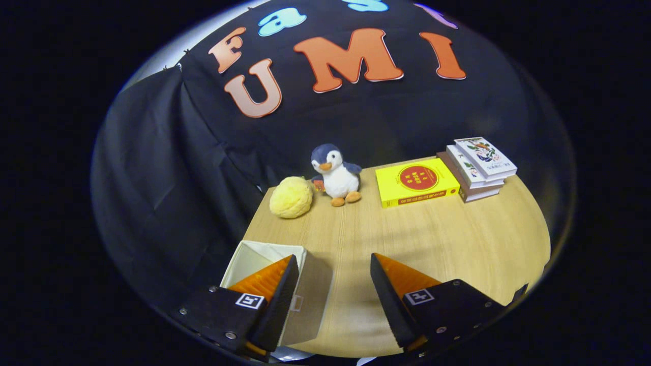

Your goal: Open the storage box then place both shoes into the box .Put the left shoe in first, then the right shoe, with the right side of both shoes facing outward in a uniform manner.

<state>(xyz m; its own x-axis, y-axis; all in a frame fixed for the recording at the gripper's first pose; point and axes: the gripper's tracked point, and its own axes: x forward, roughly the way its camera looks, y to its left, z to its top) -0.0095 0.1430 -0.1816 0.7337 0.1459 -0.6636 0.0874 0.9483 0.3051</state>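
Observation:
A pale fabric storage box point(254, 254) stands at the near left corner of the wooden table point(447, 239), its top open and its inside partly hidden behind my left finger. My gripper point(333, 264) hangs above the table's near edge, open, with bare tabletop between its fingers. The left finger point(277, 284) overlaps the box's right wall; the right finger point(394, 284) is over bare wood.
At the table's far side sit a yellow plush ball point(291, 197), a penguin plush toy point(335, 175), a yellow book point(414, 181) and a small stack of books point(480, 168). Black cloth forms the booth's wall behind and to the left.

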